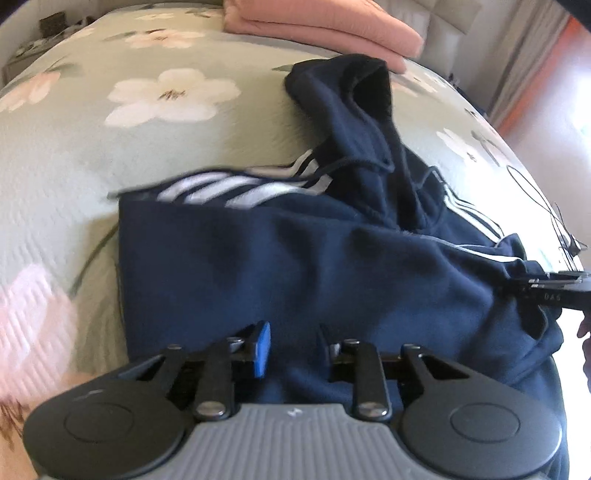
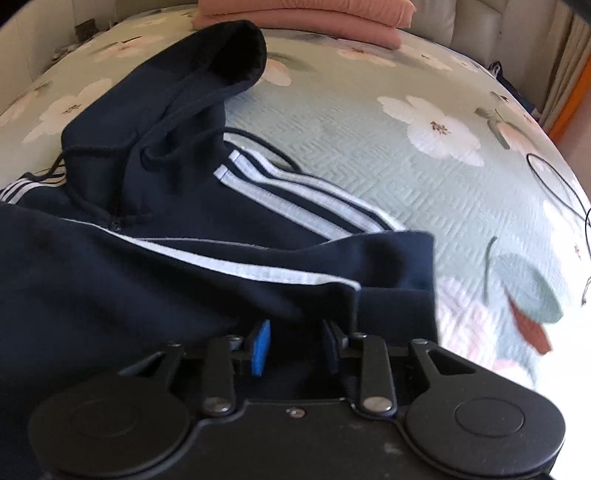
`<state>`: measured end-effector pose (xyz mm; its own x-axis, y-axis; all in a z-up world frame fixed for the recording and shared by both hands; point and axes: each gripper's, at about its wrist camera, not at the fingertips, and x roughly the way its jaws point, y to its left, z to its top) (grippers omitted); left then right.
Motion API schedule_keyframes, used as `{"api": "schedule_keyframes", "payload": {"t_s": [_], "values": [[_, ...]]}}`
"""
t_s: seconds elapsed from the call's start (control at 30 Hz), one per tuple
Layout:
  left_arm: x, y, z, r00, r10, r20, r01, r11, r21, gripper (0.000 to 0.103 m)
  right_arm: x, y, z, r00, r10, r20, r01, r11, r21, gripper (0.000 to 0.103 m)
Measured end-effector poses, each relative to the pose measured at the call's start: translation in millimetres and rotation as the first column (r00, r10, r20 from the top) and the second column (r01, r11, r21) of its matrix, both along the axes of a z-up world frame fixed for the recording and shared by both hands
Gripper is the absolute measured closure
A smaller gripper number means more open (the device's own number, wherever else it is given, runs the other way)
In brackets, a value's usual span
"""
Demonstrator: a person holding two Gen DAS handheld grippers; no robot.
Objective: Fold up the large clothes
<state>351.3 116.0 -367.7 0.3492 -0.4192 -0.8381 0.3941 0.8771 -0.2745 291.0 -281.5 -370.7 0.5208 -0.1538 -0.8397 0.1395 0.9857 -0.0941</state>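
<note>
Nearest my cameras, item one: my left gripper (image 1: pixel 293 349), fingers set narrowly apart over navy cloth, pads pressing on nothing that I can make out. Item two: my right gripper (image 2: pixel 295 347), likewise narrowly parted, the cloth lying under the gap and no pinch evident.

Item three: navy hoodie (image 1: pixel 314 266), white-striped, lying on the bed (image 1: pixel 110 147) directly beneath and ahead of both pairs of fingers. Its folded body runs crosswise between my two hands; the hood (image 2: pixel 207 74) trails away from me toward the bed's far end. The left side edge sits nearer my left hand, the striped sleeve (image 2: pixel 306 199) and the right edge nearer my right. By my judgement, each hand would take its own side for the next fold.

Item four, farthest: folded pink bedding (image 1: pixel 325 29), apart from the hoodie.
</note>
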Motion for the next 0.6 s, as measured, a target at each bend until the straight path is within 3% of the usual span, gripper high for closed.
{"api": "schedule_keyframes", "payload": {"t_s": [0.2,0.33,0.43,0.5,0.6], "values": [[46.8,-37.9,34.5,0.994,-0.045,0.103,0.048,0.998,-0.03,0.063,35.1,-5.5,39.9,0.987,0.043,0.152,-0.052,0.997,0.054,0.066],[71.7,-62.8,33.9,0.992,-0.051,0.114,0.057,0.997,-0.044,0.062,95.8,-14.6,52.5,0.974,0.028,0.224,-0.059,0.989,0.132,0.065],[89.8,-77.8,31.0,0.99,-0.067,0.121,0.072,0.997,-0.034,0.063,142.2,-20.9,57.8,0.963,0.024,0.268,-0.069,0.984,0.163,0.059],[93.7,-80.3,27.9,0.989,-0.077,0.125,0.08,0.997,-0.021,0.062,177.6,-26.5,55.5,0.958,0.005,0.288,-0.059,0.982,0.179,0.042],[89.3,-69.8,22.0,0.99,-0.082,0.115,0.087,0.995,-0.045,0.062,226.9,-34.7,55.6,0.953,-0.034,0.3,-0.044,0.968,0.248,0.042]]}}
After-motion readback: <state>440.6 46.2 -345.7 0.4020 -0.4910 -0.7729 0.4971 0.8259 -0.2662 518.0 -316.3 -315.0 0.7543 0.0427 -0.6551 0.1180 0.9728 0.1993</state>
